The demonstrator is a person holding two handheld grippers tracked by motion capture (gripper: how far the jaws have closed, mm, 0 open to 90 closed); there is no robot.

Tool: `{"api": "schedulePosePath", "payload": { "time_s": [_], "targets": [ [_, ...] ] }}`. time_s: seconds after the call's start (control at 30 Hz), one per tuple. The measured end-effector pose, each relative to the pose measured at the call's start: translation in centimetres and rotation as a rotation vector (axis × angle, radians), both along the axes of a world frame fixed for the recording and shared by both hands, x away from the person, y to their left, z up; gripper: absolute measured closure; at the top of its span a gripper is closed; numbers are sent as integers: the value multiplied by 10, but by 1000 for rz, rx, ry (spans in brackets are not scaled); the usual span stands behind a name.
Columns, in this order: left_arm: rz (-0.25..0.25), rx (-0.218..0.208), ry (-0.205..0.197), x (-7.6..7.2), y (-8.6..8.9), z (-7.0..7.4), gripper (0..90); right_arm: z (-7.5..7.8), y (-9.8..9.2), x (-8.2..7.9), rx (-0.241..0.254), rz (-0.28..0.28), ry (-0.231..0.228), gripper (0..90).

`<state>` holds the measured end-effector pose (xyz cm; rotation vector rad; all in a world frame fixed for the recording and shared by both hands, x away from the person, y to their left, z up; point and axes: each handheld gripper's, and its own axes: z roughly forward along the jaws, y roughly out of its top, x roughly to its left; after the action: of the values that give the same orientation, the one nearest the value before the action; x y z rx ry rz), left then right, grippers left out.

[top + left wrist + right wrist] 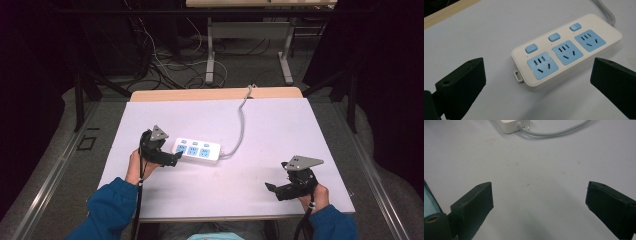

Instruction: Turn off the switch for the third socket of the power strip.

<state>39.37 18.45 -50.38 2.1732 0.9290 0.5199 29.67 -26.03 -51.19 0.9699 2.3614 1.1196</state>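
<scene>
The power strip is lying flat on the table just ahead of the left gripper, whose spread, empty jaws are facing its short end, long axis running away; the right gripper is waiting well apart, released.

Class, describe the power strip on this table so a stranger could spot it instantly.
Start at the white rectangular table. Left of its middle, by the left hand-held gripper, lies a white plastic power strip with a grey cord running to the far edge. Its three light-blue sockets, each below a matching blue switch, set it apart.
</scene>
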Motion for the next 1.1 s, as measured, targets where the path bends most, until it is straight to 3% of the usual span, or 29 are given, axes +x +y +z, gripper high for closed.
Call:
{"api": "schedulePosePath", "payload": {
  "time_s": [0.53, 1.1],
  "targets": [
    [38, 11, -24, -35, 26, 2, 1, 0, 1, 0, -2, -5, 0, 70],
    [56, 20, -4, -67, 51, -1, 0, 0, 1, 0, -1, -1, -3, 76]
  ]
}}
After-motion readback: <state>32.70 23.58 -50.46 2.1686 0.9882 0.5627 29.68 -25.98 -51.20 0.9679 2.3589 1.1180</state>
